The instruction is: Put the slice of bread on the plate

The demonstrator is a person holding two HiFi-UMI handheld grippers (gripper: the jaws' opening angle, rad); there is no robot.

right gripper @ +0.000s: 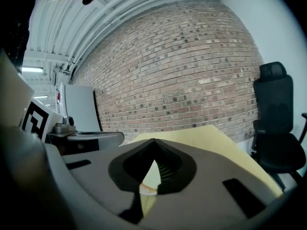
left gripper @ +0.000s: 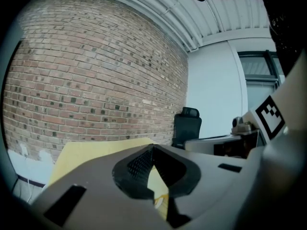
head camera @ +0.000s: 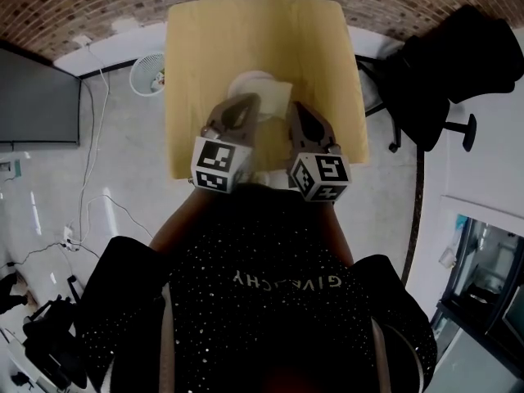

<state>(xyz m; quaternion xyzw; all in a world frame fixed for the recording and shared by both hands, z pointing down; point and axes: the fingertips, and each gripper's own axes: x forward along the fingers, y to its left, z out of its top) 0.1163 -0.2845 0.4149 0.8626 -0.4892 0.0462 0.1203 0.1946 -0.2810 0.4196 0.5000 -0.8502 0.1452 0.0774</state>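
left hand-held gripper (head camera: 245, 101) and right hand-held gripper (head camera: 298, 107): jaws pressed together, nothing pinched. Squarish bread slice (head camera: 278, 97) lies flat on table (head camera: 196, 72), no clear long axis, against right side of white plate (head camera: 248, 80). Only head view shows both; gripper views get brick wall (left gripper: 96, 80).

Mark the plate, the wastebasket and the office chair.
plate (head camera: 248, 80), head view, on its far rim.
wastebasket (head camera: 139, 70), head view, on its left wall.
office chair (right gripper: 273, 104), right gripper view, on its backrest.

An office-like room: brick wall (head camera: 98, 6), black swivel chair (head camera: 442, 64), dark wall screen (head camera: 37, 97).
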